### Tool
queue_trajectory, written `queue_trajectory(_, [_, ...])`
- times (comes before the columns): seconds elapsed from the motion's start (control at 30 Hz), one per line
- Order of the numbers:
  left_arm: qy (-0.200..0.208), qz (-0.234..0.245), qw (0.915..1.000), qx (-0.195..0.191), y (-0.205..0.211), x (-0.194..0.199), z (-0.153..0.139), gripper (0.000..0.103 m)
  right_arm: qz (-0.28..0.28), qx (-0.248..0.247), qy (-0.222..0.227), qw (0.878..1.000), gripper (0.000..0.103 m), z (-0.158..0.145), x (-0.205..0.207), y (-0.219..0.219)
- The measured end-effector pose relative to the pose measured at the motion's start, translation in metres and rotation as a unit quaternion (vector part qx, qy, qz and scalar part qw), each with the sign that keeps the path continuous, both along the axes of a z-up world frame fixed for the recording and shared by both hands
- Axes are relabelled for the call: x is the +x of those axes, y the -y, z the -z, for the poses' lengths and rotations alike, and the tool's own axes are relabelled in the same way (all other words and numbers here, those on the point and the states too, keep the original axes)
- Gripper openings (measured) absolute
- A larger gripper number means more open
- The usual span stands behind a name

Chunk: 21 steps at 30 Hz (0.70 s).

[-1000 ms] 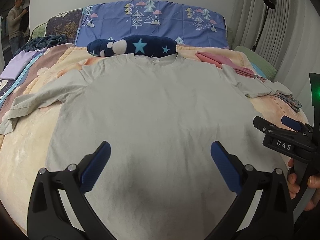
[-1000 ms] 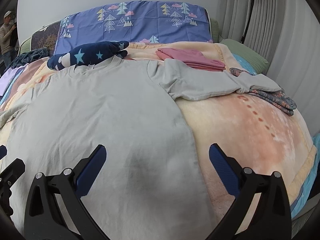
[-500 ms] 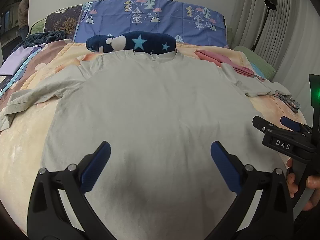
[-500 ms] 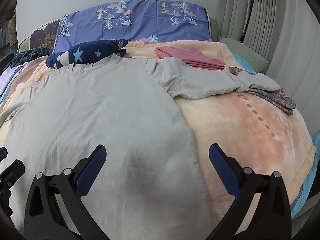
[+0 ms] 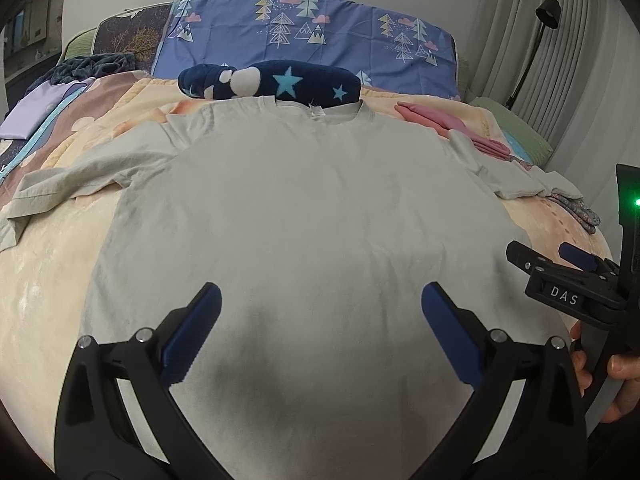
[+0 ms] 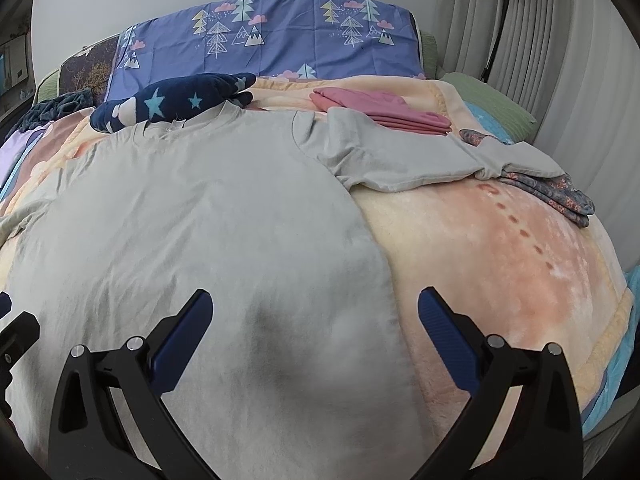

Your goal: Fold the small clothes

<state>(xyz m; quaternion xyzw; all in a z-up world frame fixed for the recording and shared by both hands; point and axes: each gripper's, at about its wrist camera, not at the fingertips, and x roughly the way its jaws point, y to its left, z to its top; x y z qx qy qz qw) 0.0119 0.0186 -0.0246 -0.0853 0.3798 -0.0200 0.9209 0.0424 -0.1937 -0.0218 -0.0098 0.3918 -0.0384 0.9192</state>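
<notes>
- A big grey T-shirt (image 5: pixel 300 208) lies flat on the bed, spread out on a soft peach blanket (image 6: pixel 500 264).
- The neck of the shirt points to the far end of the bed, and the bottom edge is near the two grippers.
- The left gripper (image 5: pixel 320 334) hangs just above the lower part of the shirt. Its blue fingers (image 5: pixel 192 336) are spread wide apart and hold nothing.
- The right gripper (image 6: pixel 314 334) hangs above the right side edge of the shirt. Its blue fingers (image 6: pixel 448 340) are spread wide too, with nothing between them. One finger is over the shirt and the other is over the blanket.
- In the left view, the right gripper shows at the right side with a hand (image 5: pixel 618 384) around its handle.
- The left sleeve (image 5: pixel 88 176) is stretched out and a bit wrinkled.
- The right sleeve (image 6: pixel 400 160) reaches out, and its end lies on a folded flowery cloth (image 6: pixel 560 196).
- A dark blue cloth with stars (image 5: pixel 276 84) sits right behind the shirt's neck.
- Folded pink clothes (image 6: pixel 380 110) lie just past the right sleeve.
- A purple pillow with trees (image 6: pixel 272 36) stands at the head of the bed.
- A black lamp (image 5: pixel 548 12) stands by the curtain.
</notes>
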Motion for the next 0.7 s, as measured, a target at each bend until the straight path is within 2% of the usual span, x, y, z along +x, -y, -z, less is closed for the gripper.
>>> queue_trajectory(0.7, [0.004,-0.001,0.9999,-0.015,-0.0057,0.0001,0.0013,0.099,-0.004,-0.002,0.001,1.0,0.102,0.0005,-0.0005,-0.0022])
